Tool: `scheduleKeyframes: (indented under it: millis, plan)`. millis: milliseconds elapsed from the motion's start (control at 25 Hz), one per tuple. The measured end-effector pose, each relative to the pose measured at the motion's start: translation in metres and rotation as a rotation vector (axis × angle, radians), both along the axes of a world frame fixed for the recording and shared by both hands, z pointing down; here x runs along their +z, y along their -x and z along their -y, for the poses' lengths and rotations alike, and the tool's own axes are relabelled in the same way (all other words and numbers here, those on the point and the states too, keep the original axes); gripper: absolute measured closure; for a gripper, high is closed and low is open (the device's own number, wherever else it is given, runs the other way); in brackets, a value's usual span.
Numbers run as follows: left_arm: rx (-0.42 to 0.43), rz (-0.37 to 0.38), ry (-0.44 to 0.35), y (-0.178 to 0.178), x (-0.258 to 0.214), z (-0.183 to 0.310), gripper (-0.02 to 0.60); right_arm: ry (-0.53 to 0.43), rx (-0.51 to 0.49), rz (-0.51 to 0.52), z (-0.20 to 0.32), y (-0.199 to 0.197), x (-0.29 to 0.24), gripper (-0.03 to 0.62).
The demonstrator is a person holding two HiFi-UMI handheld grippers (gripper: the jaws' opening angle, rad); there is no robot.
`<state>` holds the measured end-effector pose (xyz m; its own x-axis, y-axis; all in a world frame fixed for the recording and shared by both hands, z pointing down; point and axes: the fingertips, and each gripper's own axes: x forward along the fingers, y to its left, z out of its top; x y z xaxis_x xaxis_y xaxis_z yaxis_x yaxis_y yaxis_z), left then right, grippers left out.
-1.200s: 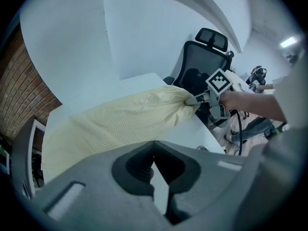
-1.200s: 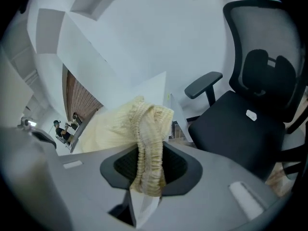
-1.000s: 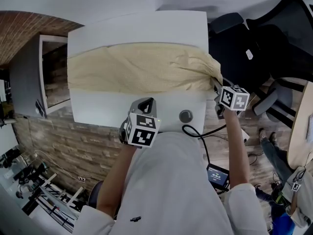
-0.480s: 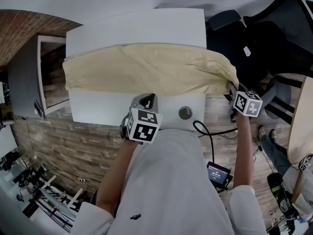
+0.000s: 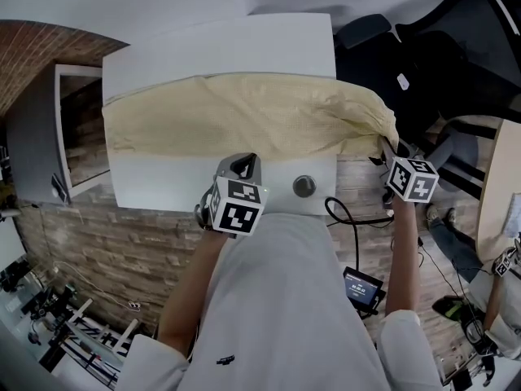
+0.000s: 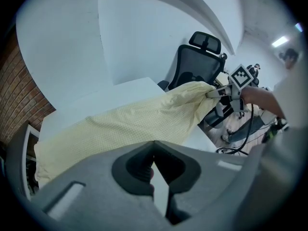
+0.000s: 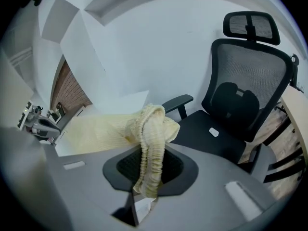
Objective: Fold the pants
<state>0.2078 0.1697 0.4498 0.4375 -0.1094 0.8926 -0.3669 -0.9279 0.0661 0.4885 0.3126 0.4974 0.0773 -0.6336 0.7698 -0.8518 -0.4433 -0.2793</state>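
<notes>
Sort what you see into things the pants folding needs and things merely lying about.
Needed: pants; table; right gripper, fingers closing with the waistband between them; left gripper, shut and empty.
Lying about: office chair; cable; small device on the floor.

Bright, even indoor light; fisheye-warped edges, near parts perhaps slightly blurred.

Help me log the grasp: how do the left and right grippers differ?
The left gripper's jaws are shut on nothing; the right gripper's are closing on the gathered waistband of the pale yellow pants. The left gripper sits over the white table's near edge; the right gripper hangs beyond its right end. Both are grey and carry marker cubes.
</notes>
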Motion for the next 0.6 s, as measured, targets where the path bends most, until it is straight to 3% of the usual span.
scheduleKeyframes:
  millis: [280, 600]
  plan:
    - [0.008, -0.031, 0.014, 0.002, -0.004, 0.007, 0.577, -0.039, -0.014, -0.027, 0.021, 0.023, -0.036, 0.536]
    - [0.044, -0.057, 0.023, 0.017, -0.01, 0.021, 0.577, -0.007, -0.084, -0.07, 0.052, 0.063, -0.064, 0.536]
